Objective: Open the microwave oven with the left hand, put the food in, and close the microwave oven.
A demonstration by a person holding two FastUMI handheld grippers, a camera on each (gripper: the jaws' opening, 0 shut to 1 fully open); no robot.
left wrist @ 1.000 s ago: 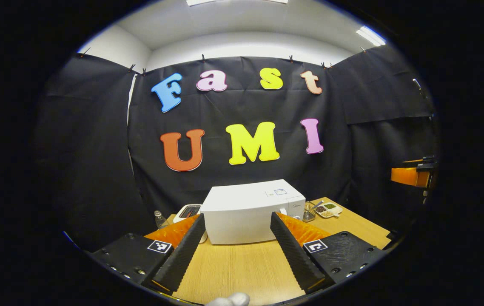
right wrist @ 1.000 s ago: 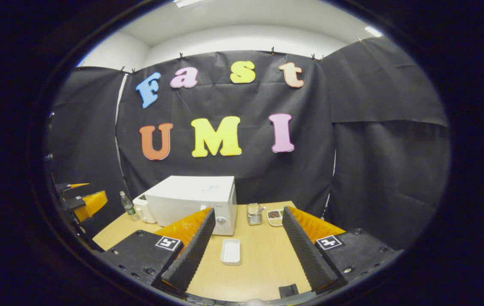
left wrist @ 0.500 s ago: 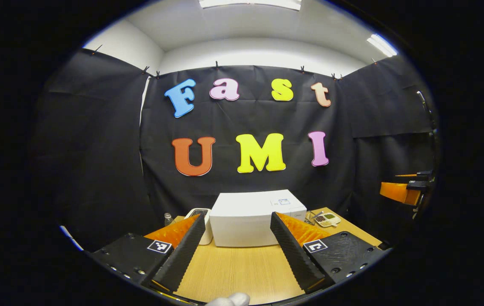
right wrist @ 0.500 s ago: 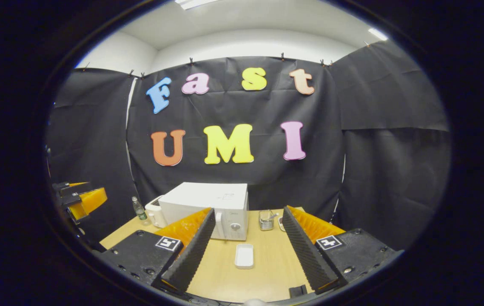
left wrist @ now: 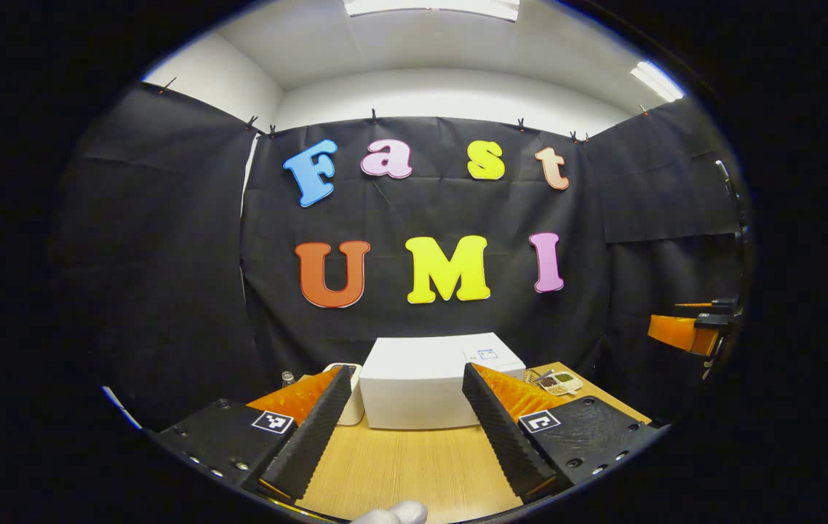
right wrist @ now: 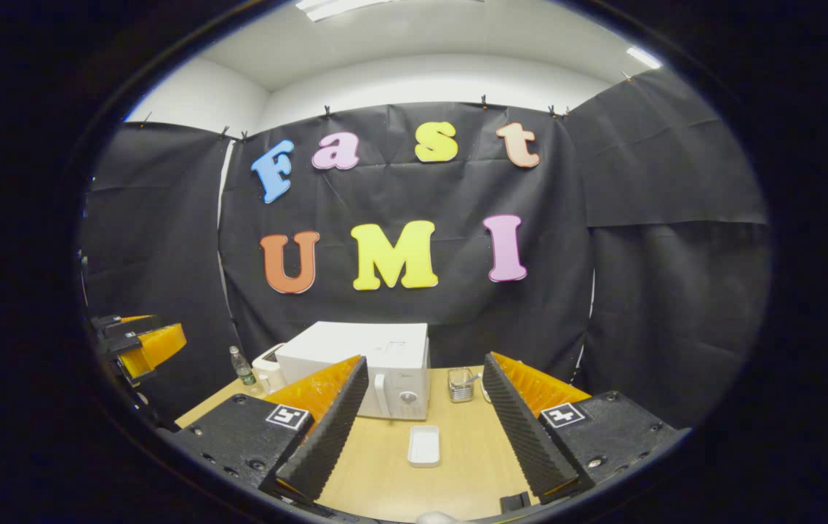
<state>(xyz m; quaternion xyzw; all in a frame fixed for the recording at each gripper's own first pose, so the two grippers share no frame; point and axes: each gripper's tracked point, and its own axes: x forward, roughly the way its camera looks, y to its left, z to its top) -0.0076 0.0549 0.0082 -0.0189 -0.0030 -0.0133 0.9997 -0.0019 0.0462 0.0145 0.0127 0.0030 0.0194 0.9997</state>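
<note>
A white microwave oven (left wrist: 418,386) (right wrist: 367,367) stands at the back of the wooden table (left wrist: 407,466), its door closed, with handle and knob on its right front in the right gripper view. A small white food tray (right wrist: 423,445) lies on the table in front of it. My left gripper (left wrist: 403,429) hangs open above the table, well short of the microwave, nothing between its fingers. My right gripper (right wrist: 421,426) is open too, above the near table with the tray ahead between its fingers. The other gripper appears far off at the edge of each view (left wrist: 687,331) (right wrist: 141,346).
Left of the microwave stand a small white appliance (right wrist: 268,367) and a plastic bottle (right wrist: 242,366). To its right are a wire holder with utensils (right wrist: 461,384) and a divided dish of food (left wrist: 559,380). Black cloth walls close the booth.
Both gripper views have tilted upward and drawn back a little: the microwave and tray sit lower and smaller in the frames. Both grippers stay open.
</note>
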